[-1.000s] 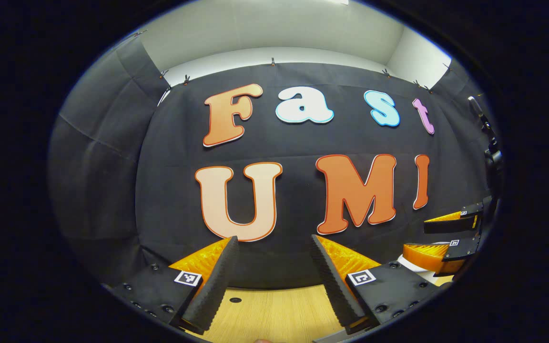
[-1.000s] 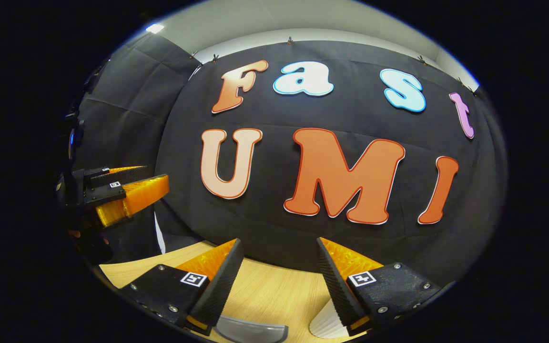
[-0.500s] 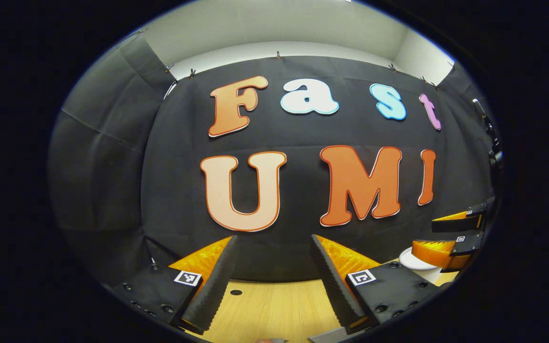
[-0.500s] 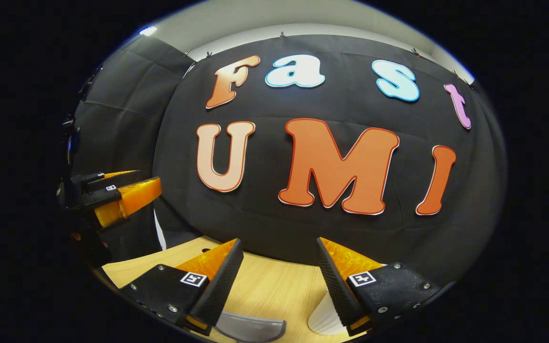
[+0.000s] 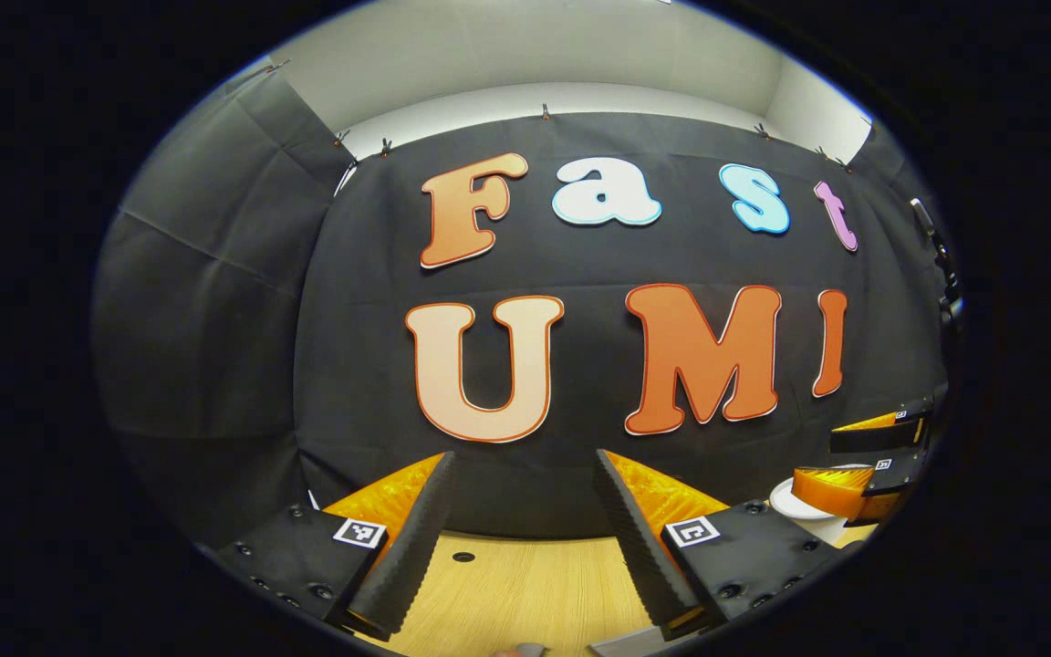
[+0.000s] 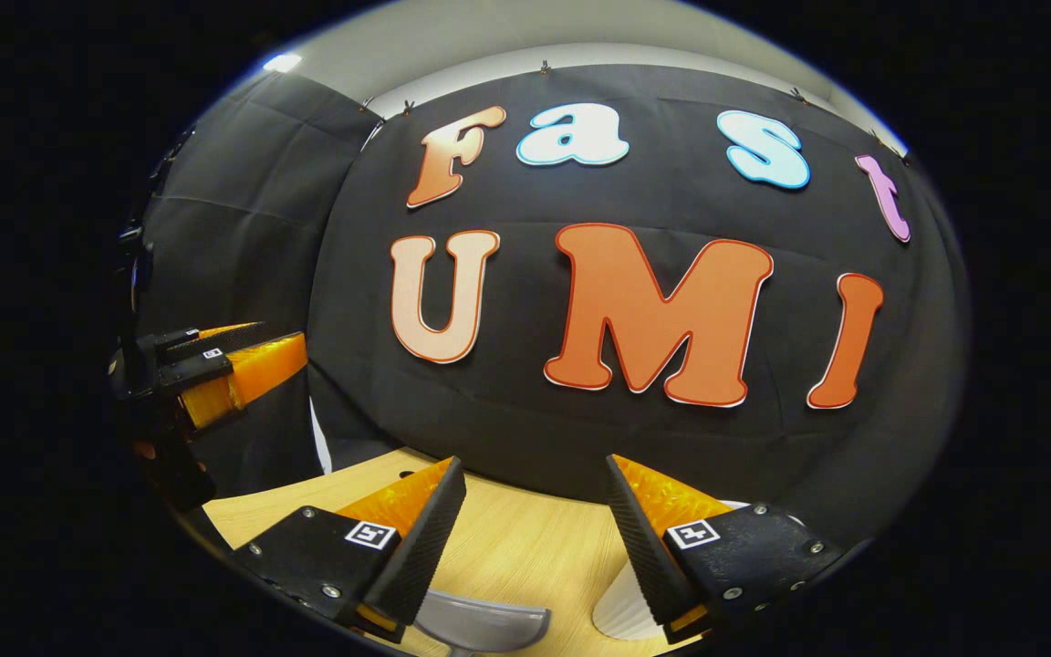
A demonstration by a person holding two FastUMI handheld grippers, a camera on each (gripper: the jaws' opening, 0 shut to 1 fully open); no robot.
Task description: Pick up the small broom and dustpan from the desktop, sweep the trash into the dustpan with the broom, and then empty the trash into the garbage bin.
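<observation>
Left gripper view: left tool (image 5: 521, 511) spread wide, empty, raised over worktop (image 5: 535, 593). Right tool (image 6: 535, 520) likewise parted, holding nothing; grey curved piece (image 6: 484, 625), maybe dustpan, below it; white bin-like rim (image 6: 617, 611) beside. Broom unseen. Stage unclear: reaching for pickup or everything already put down.

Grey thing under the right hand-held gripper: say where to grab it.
Probably take the grey thing by its curved rim, from above: it lies on the desk, just below the right hand-held gripper's open fingers. I cannot tell where its handle is.
</observation>
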